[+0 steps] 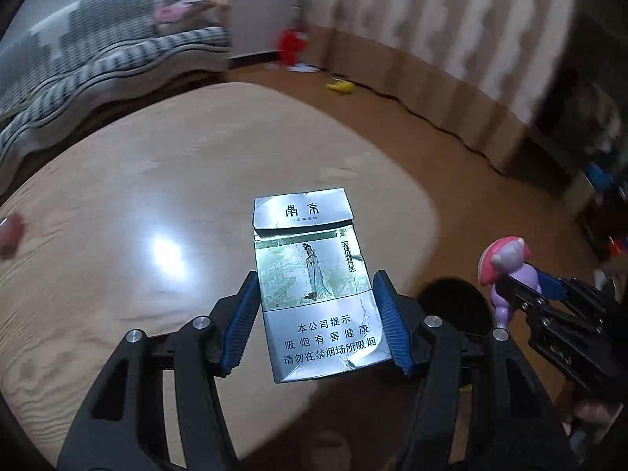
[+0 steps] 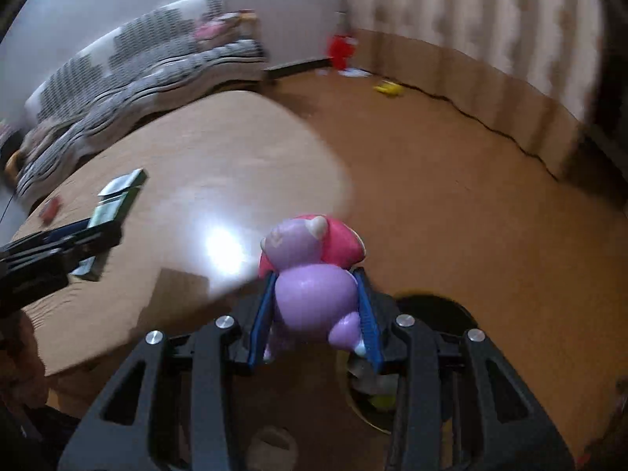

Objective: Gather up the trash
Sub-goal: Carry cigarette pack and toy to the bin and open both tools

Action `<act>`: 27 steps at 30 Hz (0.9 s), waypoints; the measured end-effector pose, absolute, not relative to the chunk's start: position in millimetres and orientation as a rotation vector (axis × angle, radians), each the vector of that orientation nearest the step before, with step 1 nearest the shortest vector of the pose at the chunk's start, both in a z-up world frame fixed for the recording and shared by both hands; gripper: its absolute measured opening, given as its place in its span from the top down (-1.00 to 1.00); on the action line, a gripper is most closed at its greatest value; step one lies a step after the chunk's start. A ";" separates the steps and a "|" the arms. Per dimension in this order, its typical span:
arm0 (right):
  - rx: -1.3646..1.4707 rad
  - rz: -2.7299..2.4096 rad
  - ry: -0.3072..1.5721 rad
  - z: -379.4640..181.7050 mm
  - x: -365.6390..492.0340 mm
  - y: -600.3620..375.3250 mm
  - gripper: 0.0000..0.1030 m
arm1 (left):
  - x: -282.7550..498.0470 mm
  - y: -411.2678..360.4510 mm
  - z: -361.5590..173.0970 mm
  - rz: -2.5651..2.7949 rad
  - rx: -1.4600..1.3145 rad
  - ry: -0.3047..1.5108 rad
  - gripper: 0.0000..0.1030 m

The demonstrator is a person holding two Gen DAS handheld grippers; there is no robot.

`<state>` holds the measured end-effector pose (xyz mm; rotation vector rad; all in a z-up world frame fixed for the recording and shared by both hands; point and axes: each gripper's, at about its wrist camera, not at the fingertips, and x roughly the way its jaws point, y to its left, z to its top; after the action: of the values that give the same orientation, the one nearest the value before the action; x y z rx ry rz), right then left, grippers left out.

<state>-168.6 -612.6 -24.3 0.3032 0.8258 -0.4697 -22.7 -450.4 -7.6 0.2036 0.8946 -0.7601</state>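
Observation:
A crumpled silver cigarette pack with its lid flipped open is clamped between the blue pads of my left gripper, above the wooden table. My right gripper is shut on a purple toy figure with a pink hat. Beneath it, past the table's corner, stands a dark round bin on the floor, with some rubbish inside. The left wrist view shows the right gripper and toy at the right, over the bin. In the right wrist view, the left gripper carries the pack at the left.
The light wooden table has a small red object near its left edge. A sofa with a striped cover stands behind it. On the brown floor lie a yellow item and a red object in the corner.

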 end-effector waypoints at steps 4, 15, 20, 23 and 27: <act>0.387 -0.592 0.878 -44.6 -216.6 -655.4 0.24 | -59.3 -492.5 -14.1 -0.901 0.223 0.923 -0.11; 0.555 -0.653 1.027 -90.5 -243.2 -689.6 0.22 | -118.7 -556.1 -37.1 -1.087 0.313 0.926 -0.11; 0.561 -0.649 1.031 -87.2 -234.7 -691.6 0.21 | -112.3 -558.2 -40.4 -1.090 0.312 0.939 -0.11; 0.563 -0.649 1.033 -88.2 -232.3 -693.5 0.21 | -111.4 -561.8 -40.8 -1.088 0.309 0.946 -0.11; 0.566 -0.650 1.034 -87.9 -234.8 -697.4 0.20 | -111.0 -563.0 -42.0 -1.086 0.310 0.950 -0.11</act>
<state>-234.8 -697.4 -87.9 0.5661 1.0340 -0.6503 -111.0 -563.0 -42.0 0.3101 0.9500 -1.0862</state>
